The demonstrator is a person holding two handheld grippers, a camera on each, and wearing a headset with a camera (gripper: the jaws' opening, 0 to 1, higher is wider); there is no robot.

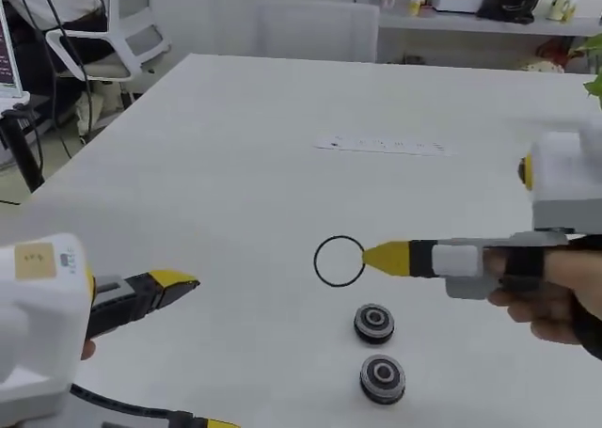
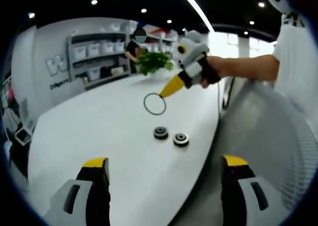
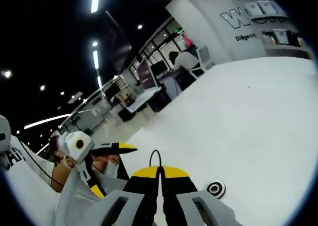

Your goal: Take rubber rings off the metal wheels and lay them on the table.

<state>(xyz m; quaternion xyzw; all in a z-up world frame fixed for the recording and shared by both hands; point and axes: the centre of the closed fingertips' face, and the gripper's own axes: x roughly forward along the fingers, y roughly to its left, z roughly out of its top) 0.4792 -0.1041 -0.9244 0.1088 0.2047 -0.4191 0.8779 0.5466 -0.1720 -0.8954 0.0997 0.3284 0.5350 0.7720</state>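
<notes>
My right gripper (image 1: 369, 257) is shut on the rim of a thin black rubber ring (image 1: 315, 261) and holds it out to the left, just over the white table (image 1: 235, 165). In its own view the jaws (image 3: 159, 172) are closed, with the ring (image 3: 154, 156) edge-on above them. Two metal wheels with black rims (image 1: 374, 323) (image 1: 382, 378) lie flat on the table just in front of the ring. My left gripper (image 1: 179, 282) hovers open and empty at the lower left, well apart from the wheels. The left gripper view shows its wide-spread jaws (image 2: 164, 161), the ring (image 2: 144, 104) and both wheels (image 2: 160, 132) (image 2: 181, 139).
A pale printed strip (image 1: 381, 146) lies flat on the table farther back. White office chairs (image 1: 103, 47) stand beyond the far left edge. A green plant (image 1: 593, 71) is at the right edge, and a shelf with bottles (image 1: 414, 0) runs behind the table.
</notes>
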